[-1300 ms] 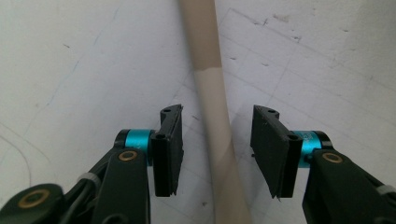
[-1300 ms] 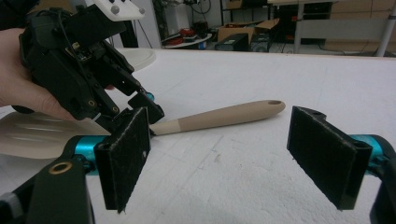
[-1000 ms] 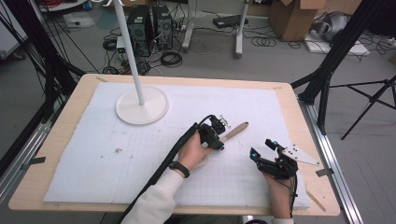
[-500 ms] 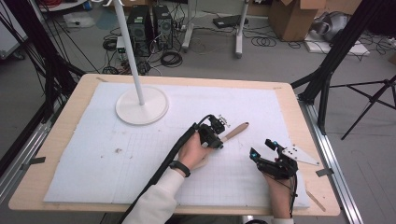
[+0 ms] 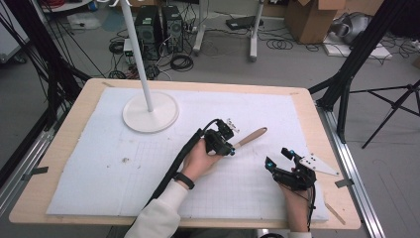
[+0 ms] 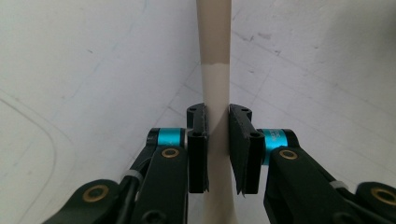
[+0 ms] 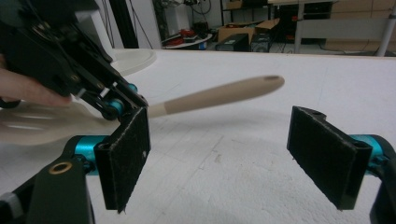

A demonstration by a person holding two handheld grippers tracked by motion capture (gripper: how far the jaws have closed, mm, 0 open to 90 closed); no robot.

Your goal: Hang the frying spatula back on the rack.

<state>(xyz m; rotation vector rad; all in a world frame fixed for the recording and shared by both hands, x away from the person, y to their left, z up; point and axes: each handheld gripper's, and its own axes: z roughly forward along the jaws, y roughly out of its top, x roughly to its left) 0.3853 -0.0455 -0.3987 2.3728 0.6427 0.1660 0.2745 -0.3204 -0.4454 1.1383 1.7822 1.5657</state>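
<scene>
Left gripper (image 5: 225, 140) clamped on the handle of a spatula (image 5: 250, 135); in the left gripper view both black pads (image 6: 198, 149) press the pale shaft from either side, handle (image 6: 214, 70) running straight away up the frame. Colour changes partway up, off-white near the pads, tan beyond.

Left hand (image 5: 200, 159) comes in from the bottom of the high view, white sleeve, dark band at the wrist, forearm angled up and to the right toward mid-bench. Black cable (image 5: 173, 171) trails back along the forearm.

Spatula: long axis runs diagonally on the high view, tan handle end pointing up-right, away from the person. In the right gripper view the handle (image 7: 219, 95) looks lifted off the mat, tip blurred; pale blade end (image 7: 51, 123) sits low at the left, below the left gripper (image 7: 84, 74).

Right gripper (image 5: 280, 158) well apart from the spatula, nearer the right edge of the bench, held in the right hand (image 5: 296, 206) rising from the bottom edge. Jaws wide, nothing between the pads (image 7: 126, 156); grey three-cornered plate (image 5: 317, 163) on its far side.

White gridded mat (image 5: 89, 173) covers the wooden bench (image 5: 74, 114). White round-based stand (image 5: 150, 110) at far left of the mat, pole upright.
</scene>
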